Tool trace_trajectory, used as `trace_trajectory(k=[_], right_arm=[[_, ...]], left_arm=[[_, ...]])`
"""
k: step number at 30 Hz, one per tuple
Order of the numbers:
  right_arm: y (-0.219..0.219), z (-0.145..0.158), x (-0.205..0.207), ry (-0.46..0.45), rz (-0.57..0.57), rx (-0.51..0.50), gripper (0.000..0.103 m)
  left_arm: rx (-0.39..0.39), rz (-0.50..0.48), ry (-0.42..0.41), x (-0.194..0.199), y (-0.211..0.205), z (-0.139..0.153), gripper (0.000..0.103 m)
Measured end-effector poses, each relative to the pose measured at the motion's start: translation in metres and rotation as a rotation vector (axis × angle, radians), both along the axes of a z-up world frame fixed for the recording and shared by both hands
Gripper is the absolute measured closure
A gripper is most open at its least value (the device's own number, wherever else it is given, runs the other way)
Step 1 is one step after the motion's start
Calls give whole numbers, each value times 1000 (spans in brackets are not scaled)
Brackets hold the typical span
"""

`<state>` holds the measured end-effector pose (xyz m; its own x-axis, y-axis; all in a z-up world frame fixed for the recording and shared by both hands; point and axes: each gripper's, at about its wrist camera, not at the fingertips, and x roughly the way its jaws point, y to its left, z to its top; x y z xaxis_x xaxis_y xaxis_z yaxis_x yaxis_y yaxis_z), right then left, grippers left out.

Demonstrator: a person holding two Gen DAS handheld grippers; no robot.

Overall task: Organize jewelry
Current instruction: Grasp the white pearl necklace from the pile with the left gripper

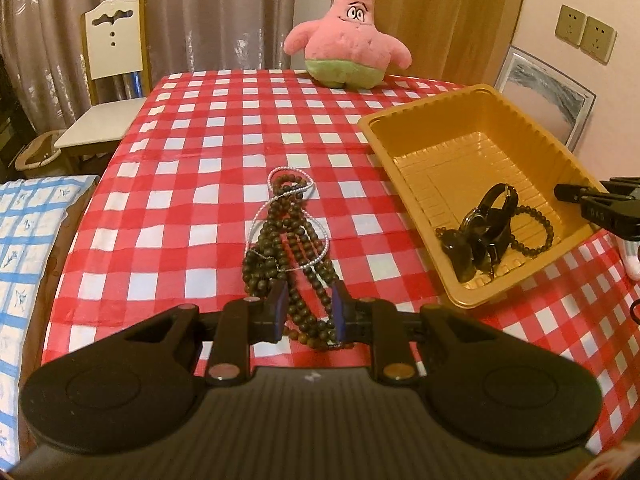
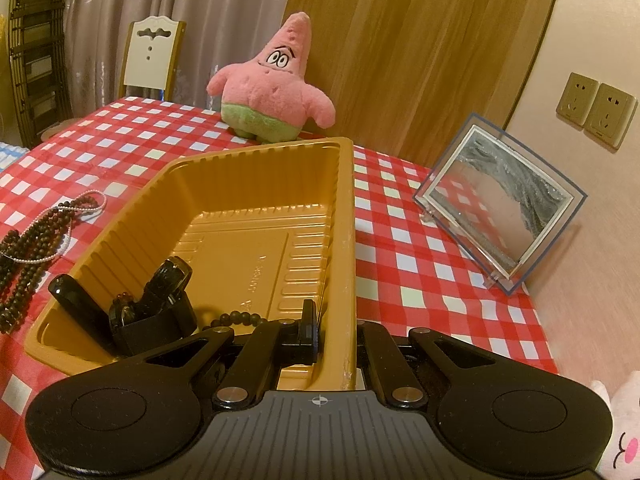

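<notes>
A long dark bead necklace (image 1: 286, 248) lies in a heap on the red checked tablecloth, tangled with a thin pearl chain (image 1: 290, 184). My left gripper (image 1: 308, 312) has its jaws around the near end of the beads, with a gap still between the pads. A golden plastic tray (image 1: 476, 120) holds a black watch (image 1: 490, 220), a dark bead bracelet (image 1: 536, 226) and a dark pendant (image 1: 460, 252). My right gripper (image 2: 334, 332) straddles the tray's right wall (image 2: 344, 240), one finger (image 2: 306, 332) inside, the other hidden outside. The beads (image 2: 28, 248) show at left in the right wrist view.
A pink star plush (image 1: 352, 36) stands at the table's far edge. A clear picture frame (image 2: 500, 204) leans by the wall at right. A white chair (image 1: 112, 76) stands beyond the table's left side, and a blue checked cloth (image 1: 28, 232) lies at left.
</notes>
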<state>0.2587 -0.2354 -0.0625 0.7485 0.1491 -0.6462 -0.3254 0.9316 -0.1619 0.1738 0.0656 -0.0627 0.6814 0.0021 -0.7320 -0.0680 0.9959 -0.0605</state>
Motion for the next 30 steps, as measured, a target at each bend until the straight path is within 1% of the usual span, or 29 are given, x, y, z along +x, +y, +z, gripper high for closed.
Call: trace_trajectory(k=[6, 13, 20, 24, 28, 30], right_arm=[[0, 0, 0, 1, -2, -1, 100], [-3, 1, 1, 4, -5, 0, 100], [-4, 1, 1, 6, -7, -1, 100], [-4, 1, 2, 7, -8, -2, 100], [-4, 0, 3, 12, -12, -1, 100], [-4, 0, 3, 11, -11, -3, 100]], left_arm=[[33, -28, -16, 19, 4, -2, 83], [105, -90, -27, 60, 16, -12, 84], [166, -123, 18, 100, 37, -29, 84], [199, -147, 61, 109, 46, -39, 85], [221, -187, 96, 114, 45, -49, 85], [232, -190, 105, 117, 45, -54, 88]])
